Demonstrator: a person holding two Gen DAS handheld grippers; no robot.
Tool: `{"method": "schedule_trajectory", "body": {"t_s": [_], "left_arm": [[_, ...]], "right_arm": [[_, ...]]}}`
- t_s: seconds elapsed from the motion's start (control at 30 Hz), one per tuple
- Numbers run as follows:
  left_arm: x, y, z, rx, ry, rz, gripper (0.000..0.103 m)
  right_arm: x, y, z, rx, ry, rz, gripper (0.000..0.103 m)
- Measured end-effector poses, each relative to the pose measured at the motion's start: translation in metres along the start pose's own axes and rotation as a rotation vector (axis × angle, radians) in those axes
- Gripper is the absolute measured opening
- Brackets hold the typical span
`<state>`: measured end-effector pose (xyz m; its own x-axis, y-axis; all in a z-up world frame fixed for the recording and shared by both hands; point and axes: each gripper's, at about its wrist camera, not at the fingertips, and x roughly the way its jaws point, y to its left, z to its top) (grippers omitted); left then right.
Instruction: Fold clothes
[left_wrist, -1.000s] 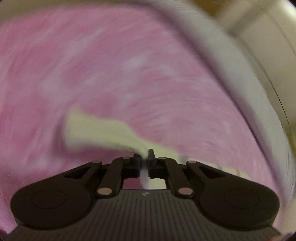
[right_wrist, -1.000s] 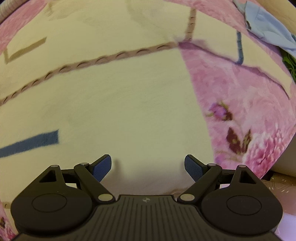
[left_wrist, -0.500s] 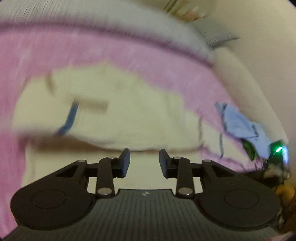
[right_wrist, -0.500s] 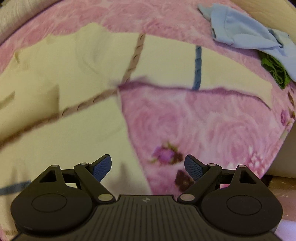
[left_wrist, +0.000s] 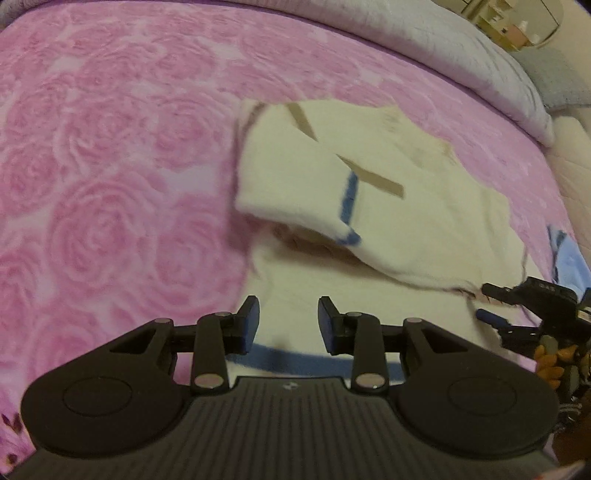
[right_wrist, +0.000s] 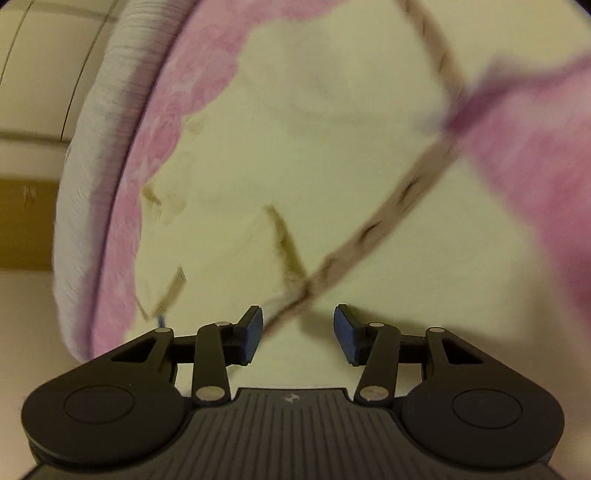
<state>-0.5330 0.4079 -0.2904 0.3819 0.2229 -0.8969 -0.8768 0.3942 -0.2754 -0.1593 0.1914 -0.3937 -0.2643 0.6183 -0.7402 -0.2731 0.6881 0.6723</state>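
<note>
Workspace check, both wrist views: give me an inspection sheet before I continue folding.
Surface: pink rose-patterned bedspread, grey quilted cover along its far edge.
Job's things: cream fleece garment with blue and tan stripes, one flap folded over itself; braided tan seam runs toward the right tool.
Clutter: light blue cloth at the garment's right edge.
Grippers: left tool open, empty, above the blue stripe; right tool open, jaws have just been closing, seam between them but not pinched.
Cables: nothing seen.
Surroundings: cream wall; shelf items, blurred.
</note>
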Motion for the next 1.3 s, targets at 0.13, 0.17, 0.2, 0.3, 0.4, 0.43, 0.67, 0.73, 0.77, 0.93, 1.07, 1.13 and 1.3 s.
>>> {"method": "schedule_trajectory", "body": {"t_s": [0.13,0.17,0.2,0.3,0.4,0.43,0.67,0.73,0.77,0.93,1.07,1.13,1.3], "left_arm": [[0.010,-0.003,0.008,-0.003,0.013,-0.003,0.030],[0.012,-0.004,0.010,0.000,0.016,-0.004,0.030],[0.015,-0.006,0.012,0.004,0.017,-0.006,0.030],[0.024,-0.014,0.018,0.023,0.022,-0.023,0.029],[0.037,-0.025,0.024,0.058,0.030,-0.033,0.029],[0.042,-0.028,0.026,0.067,0.033,-0.035,0.029],[0.068,-0.052,0.030,0.130,0.058,-0.035,0.029],[0.070,-0.056,0.029,0.140,0.064,-0.033,0.029],[0.071,-0.058,0.028,0.144,0.069,-0.031,0.029],[0.071,-0.069,0.026,0.172,0.091,-0.003,0.029],[0.068,-0.087,0.025,0.203,0.094,-0.003,0.029],[0.068,-0.098,0.024,0.220,0.098,-0.005,0.030],[0.073,-0.129,0.017,0.244,0.111,-0.015,0.030]], "right_arm": [[0.026,0.016,0.008,0.013,-0.033,0.012,0.040],[0.022,0.024,0.009,-0.046,-0.055,0.015,0.028],[0.018,0.032,0.010,-0.107,-0.078,0.018,0.018],[-0.003,0.054,0.015,-0.265,-0.178,0.049,0.011],[-0.035,0.066,0.025,-0.365,-0.325,0.006,0.012],[-0.041,0.064,0.031,-0.362,-0.350,-0.021,0.012],[-0.034,0.016,0.059,-0.277,-0.279,-0.158,0.012],[-0.031,0.007,0.057,-0.279,-0.265,-0.176,0.013],[-0.031,0.003,0.056,-0.281,-0.262,-0.185,0.013],[-0.039,-0.005,0.057,-0.257,-0.229,-0.214,0.014],[-0.065,-0.020,0.058,-0.202,-0.247,-0.213,0.046],[-0.092,-0.040,0.062,-0.162,-0.325,-0.268,0.074],[-0.165,-0.132,0.076,0.110,-0.443,-0.276,0.051]]}}
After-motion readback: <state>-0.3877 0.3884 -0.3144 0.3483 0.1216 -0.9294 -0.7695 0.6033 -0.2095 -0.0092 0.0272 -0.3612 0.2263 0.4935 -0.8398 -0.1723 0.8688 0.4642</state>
